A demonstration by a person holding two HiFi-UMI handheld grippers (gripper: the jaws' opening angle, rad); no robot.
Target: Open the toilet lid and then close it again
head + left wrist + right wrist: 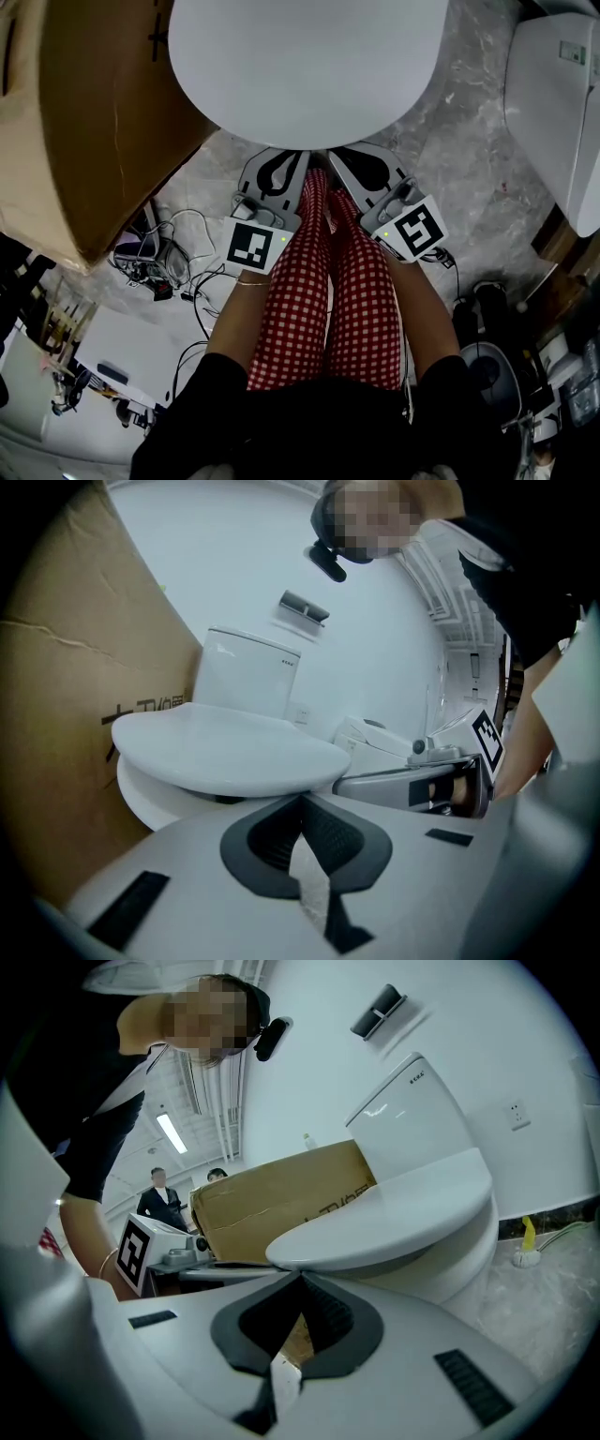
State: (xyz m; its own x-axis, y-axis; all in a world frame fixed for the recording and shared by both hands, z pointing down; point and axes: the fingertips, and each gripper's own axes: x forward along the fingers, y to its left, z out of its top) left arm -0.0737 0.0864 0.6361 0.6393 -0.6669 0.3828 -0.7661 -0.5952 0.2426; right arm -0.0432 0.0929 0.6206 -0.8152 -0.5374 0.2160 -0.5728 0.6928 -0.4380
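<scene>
On my feed the person wears red-and-white check trousers (328,300), a black top (309,422) and a thin bracelet (251,281) at the left wrist. A small black camera (328,562) sits at the head. The left tongs (302,801) and right tongs (302,1281) have pale grey, rounded shells with black ribbed pads (333,832) lining a teardrop opening, and black rectangular strips (131,907) on the flats. Each carries a white cube, left cube (255,244) and right cube (417,230), printed with black square markers and showing a tiny green light (282,239).
</scene>
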